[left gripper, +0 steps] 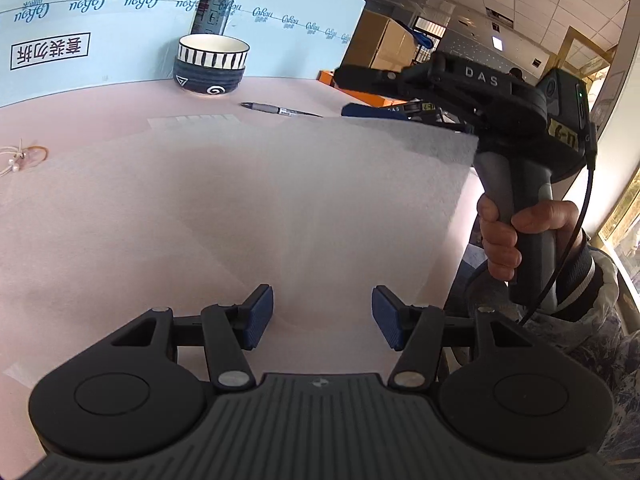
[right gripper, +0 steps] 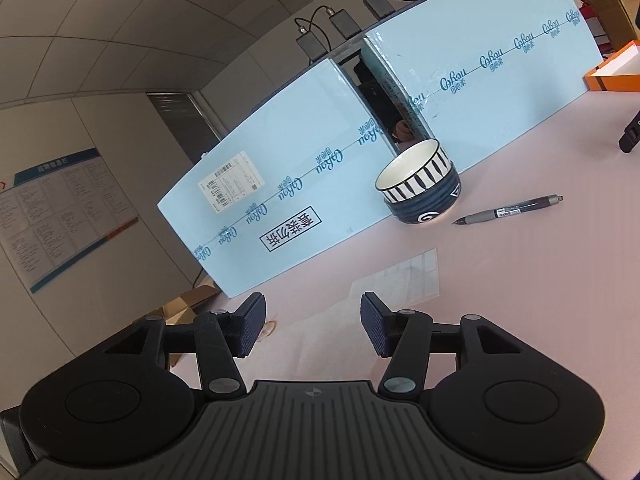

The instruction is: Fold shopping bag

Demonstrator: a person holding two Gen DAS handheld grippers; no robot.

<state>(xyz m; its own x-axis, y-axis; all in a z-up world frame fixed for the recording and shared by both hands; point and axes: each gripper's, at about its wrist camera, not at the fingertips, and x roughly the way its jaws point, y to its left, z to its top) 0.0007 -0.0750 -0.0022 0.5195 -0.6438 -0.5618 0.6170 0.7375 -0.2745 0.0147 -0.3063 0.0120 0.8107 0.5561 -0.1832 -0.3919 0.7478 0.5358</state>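
A pale, thin shopping bag (left gripper: 304, 200) lies spread flat on the pink table (left gripper: 80, 240); its flat handle (left gripper: 192, 122) points toward the far side. My left gripper (left gripper: 322, 316) hovers open over the bag's near edge, with nothing between its blue pads. At the bag's far right corner is my right gripper (left gripper: 360, 92), open and held by a hand (left gripper: 504, 236). In the right wrist view the right gripper (right gripper: 312, 328) is open above the table, with the bag's handle (right gripper: 400, 276) just ahead of it. There the bag's body is hard to tell from the table.
A striped blue-and-white bowl (left gripper: 211, 65) (right gripper: 420, 182) and a grey pen (left gripper: 280, 110) (right gripper: 508, 212) lie beyond the bag. Light blue cartons (left gripper: 100, 40) (right gripper: 280, 200) wall off the far side. A beaded cord and a rubber band (left gripper: 24, 156) lie at the left. An orange box (right gripper: 616, 72) sits far right.
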